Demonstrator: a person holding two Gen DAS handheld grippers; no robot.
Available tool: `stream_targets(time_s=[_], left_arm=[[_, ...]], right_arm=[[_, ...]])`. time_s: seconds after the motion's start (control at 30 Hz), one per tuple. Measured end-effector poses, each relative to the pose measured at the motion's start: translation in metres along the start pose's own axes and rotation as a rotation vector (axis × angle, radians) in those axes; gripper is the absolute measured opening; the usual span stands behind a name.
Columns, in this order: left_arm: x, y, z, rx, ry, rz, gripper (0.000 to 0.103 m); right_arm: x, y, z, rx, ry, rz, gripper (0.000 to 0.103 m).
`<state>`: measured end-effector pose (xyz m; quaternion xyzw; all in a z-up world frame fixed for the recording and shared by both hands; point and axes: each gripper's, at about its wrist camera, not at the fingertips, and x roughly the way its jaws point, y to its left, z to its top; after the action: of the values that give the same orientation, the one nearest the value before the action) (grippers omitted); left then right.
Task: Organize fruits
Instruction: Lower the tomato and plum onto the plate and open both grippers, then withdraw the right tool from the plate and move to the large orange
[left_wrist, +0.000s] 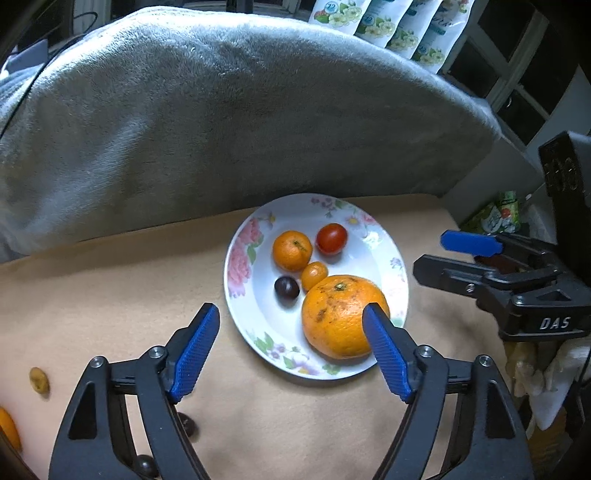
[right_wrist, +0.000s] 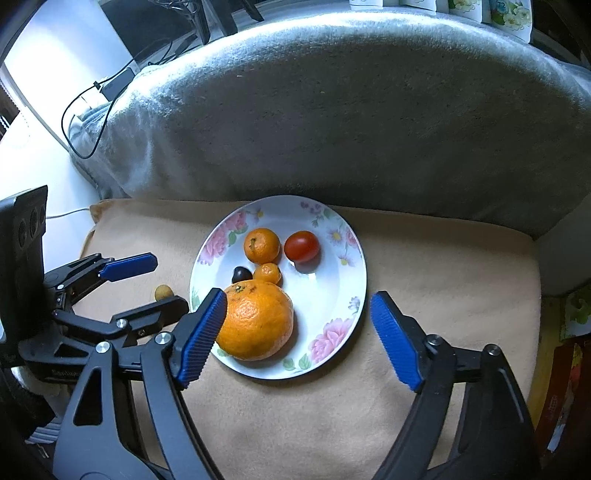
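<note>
- The left gripper (left_wrist: 291, 321) is angling steeply down at the near edge of the plate, its black arms splayed and its ribbed blue pads (left_wrist: 194, 350) standing wide apart, nothing pressed between them.
- The right gripper (right_wrist: 299, 314) is tilting down likewise, its jaws spread wide and empty; its left pad is overlapping the big orange in its own view, though whether it is touching cannot be told.
- The tan cloth (left_wrist: 110, 295), soft and matte, is lying flat under everything, leaving open room on both sides of the plate and in front of it.
- Loose pieces are sitting on the cloth to the left: a small yellowish fruit (left_wrist: 38, 380), an orange piece (left_wrist: 7, 428) cut off by the frame edge, and two dark round fruits (left_wrist: 186, 426) half hidden behind the left gripper's arm.
- The white plate (left_wrist: 376, 254), shallow, glossy and printed with pink flowers, is holding the gathered fruit.
- The large orange (left_wrist: 336, 317), dimpled and speckled brown, is resting on the plate's near side.
- Behind it a dark plum-like fruit (left_wrist: 286, 290) and a tiny orange fruit (left_wrist: 314, 275) are sitting side by side, the tiny one touching a mandarin (left_wrist: 291, 250).
- A smooth red tomato (left_wrist: 331, 239) is sitting just beside the mandarin, apart from it.
- A plush grey blanket (left_wrist: 221, 129) is bulging up right behind the plate's far rim, closing off that side.
</note>
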<state>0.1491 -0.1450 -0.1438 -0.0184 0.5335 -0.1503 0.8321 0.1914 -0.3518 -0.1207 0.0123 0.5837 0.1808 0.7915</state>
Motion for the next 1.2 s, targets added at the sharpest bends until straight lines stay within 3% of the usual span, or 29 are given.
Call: stream_targets(time_s=[0.67,1.2], left_arm=[[-0.036,0.006,-0.009,0.049,-0.059,0.082,0.080],[-0.080,0.043,-0.030,-0.008,-0.112,0.104,0.080]], right_arm=[[-0.010,0.025,-0.002,-0.020,-0.043,-0.018,0.086],[-0.009,0.078,-0.005,-0.049,-0.047,0.011,0.086]])
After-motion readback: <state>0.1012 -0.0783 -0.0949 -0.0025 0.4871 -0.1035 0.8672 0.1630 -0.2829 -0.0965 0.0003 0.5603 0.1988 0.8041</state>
